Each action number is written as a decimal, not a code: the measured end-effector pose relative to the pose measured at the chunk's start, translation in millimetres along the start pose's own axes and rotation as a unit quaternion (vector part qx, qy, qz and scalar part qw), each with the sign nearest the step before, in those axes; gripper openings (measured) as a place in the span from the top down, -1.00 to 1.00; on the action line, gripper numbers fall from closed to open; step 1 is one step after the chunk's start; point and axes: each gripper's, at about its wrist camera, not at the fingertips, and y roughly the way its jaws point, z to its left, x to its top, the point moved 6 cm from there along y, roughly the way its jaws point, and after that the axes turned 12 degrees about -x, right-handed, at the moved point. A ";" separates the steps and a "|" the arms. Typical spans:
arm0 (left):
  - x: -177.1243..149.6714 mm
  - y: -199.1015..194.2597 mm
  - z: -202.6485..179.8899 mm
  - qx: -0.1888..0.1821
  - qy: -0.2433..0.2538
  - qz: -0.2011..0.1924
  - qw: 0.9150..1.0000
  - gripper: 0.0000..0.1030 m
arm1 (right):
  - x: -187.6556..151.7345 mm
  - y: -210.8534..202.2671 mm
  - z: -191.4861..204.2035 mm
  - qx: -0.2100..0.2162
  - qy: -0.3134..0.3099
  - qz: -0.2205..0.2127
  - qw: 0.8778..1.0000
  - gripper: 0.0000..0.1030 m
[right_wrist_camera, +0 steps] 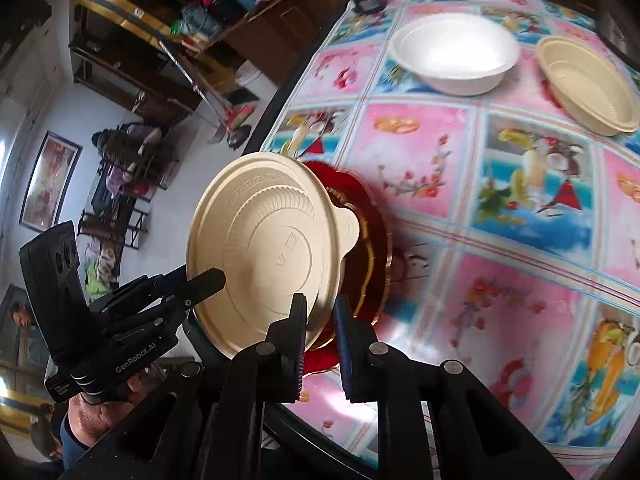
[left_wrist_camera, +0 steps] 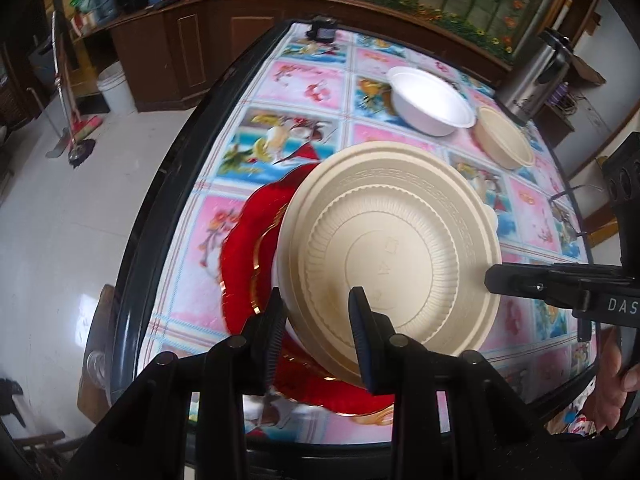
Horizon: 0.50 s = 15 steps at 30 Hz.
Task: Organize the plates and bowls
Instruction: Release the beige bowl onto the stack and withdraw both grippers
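A cream ribbed plate [left_wrist_camera: 394, 246] is held tilted above a red plate with gold trim [left_wrist_camera: 244, 264] on the table. My left gripper [left_wrist_camera: 316, 304] is shut on the cream plate's near rim. My right gripper [right_wrist_camera: 320, 312] is shut on the opposite rim of the cream plate [right_wrist_camera: 264, 256], just above the red plate [right_wrist_camera: 368, 256]; it enters the left wrist view [left_wrist_camera: 494, 276] from the right. A white bowl [left_wrist_camera: 432, 100] and a cream bowl [left_wrist_camera: 504, 136] stand further back, also seen in the right wrist view as the white bowl [right_wrist_camera: 456, 52] and cream bowl [right_wrist_camera: 588, 84].
The round table [left_wrist_camera: 304, 88] has a pink and blue picture cloth and a dark raised rim. A steel thermos [left_wrist_camera: 532, 76] stands at the far right edge, a small black device [left_wrist_camera: 322, 30] at the far edge. A white tiled floor lies to the left.
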 end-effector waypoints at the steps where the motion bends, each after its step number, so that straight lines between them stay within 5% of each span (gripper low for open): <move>1: -1.9 1.4 3.1 0.002 -0.004 0.003 1.000 0.42 | -0.6 3.7 1.9 0.002 -0.001 0.005 1.000 0.70; 15: -8.1 13.2 11.1 0.009 -0.014 0.013 1.000 0.42 | 2.1 28.9 3.5 -0.003 0.003 0.024 1.000 0.65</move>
